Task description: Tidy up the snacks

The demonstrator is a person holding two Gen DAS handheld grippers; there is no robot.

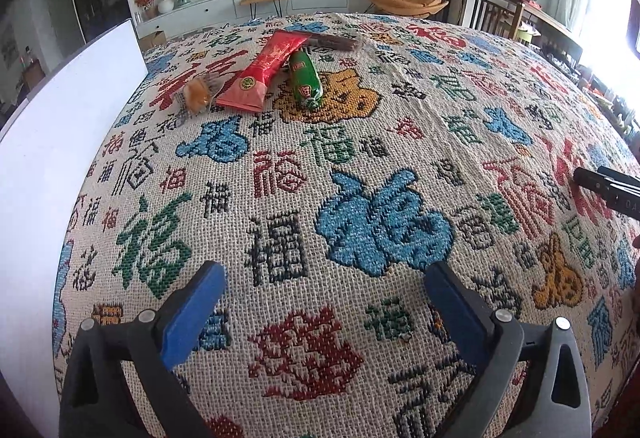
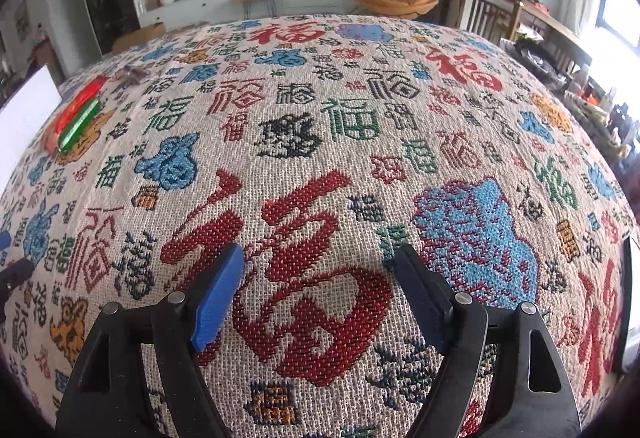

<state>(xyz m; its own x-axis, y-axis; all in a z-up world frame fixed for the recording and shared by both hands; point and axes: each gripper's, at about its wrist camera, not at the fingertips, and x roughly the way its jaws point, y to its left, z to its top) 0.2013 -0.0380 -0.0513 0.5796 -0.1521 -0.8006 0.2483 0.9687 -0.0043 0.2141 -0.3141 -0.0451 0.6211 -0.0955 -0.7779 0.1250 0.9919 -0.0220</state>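
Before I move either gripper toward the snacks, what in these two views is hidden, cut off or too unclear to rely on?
- Left wrist view: the white box runs off the left edge; its inside is not shown.
- Left wrist view: the dark snack is partly behind the red packet; too small to identify.
- Left wrist view: labels on the green packet and orange snack are unreadable.
- Right wrist view: the snacks are squeezed at the left edge.

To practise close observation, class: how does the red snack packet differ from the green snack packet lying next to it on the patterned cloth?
The red snack packet is flat and long, with a crimped pink end; the green snack packet is shorter, rounded and plump like a sausage. The red one reaches further back on the cloth; the green one lies to its right. Both are glossy, lie flat, run roughly parallel and sit side by side; neither is held.
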